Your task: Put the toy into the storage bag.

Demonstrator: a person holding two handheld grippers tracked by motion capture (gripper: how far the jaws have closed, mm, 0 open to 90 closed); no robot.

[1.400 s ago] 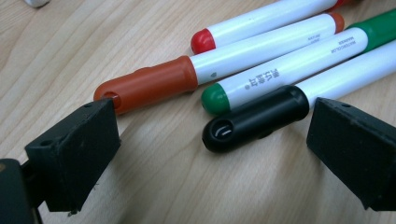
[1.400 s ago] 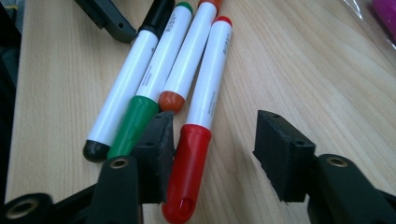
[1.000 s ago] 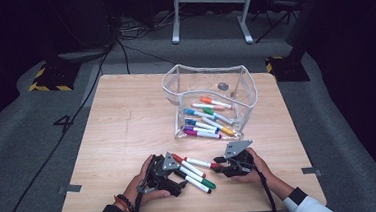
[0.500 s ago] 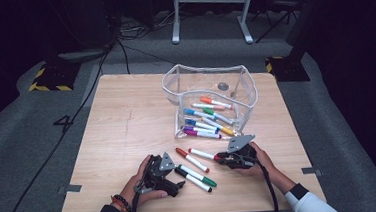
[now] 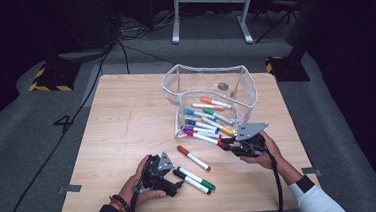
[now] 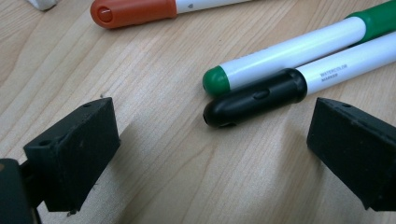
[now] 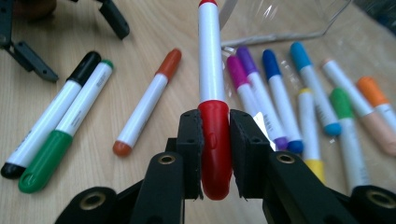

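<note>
My right claw (image 7: pixel 215 154) is clamped on the red marker (image 7: pixel 211 88) by its cap, barrel pointing ahead toward the mouth of the clear bin (image 5: pixel 209 84) lying near the counter's (image 5: pixel 122 120) far right corner. I judge the job is to keep it level, slide it well inside among the other markers, then let go. My left claw (image 6: pixel 210 154) stands wide open and empty at the near edge, straddling the black marker (image 6: pixel 261 95), whose barrel reads "WATERCOLOR MARKER", touching the green marker (image 6: pixel 289 51).
</note>
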